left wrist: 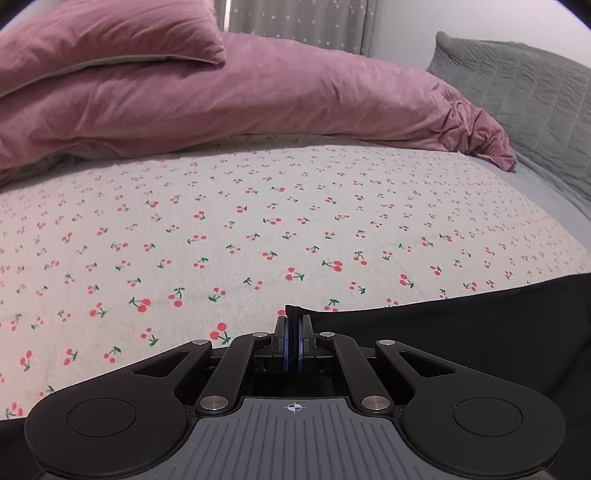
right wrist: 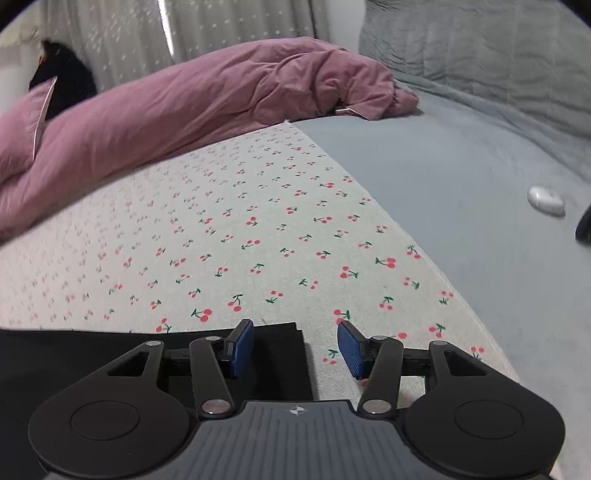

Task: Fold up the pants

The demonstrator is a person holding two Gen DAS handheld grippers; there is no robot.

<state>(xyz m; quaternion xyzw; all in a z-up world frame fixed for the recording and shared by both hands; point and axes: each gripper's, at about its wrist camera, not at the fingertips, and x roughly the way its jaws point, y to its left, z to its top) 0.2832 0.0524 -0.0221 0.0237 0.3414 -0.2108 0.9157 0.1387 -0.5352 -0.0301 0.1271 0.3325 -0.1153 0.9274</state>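
Pants (left wrist: 461,332), black and plain, lie flat on the cherry-print sheet (left wrist: 258,221) just ahead of both tools; in the left wrist view they fill the lower right, and a small corner of the cloth stands up pinched between the pads of the left gripper (left wrist: 294,334), which is clamped tight on it and tilted downward. In the right wrist view the pants (right wrist: 74,354) spread to the left, with one squared corner lying under and between the fingers of the right gripper (right wrist: 295,349), whose blue pads stand well apart and touch nothing. Only this view shows a grey sheet (right wrist: 461,203) to the right of the tool, with a small white object (right wrist: 546,199) on it. Beyond both tools a pink duvet (left wrist: 258,99) is heaped before curtains (left wrist: 295,22)
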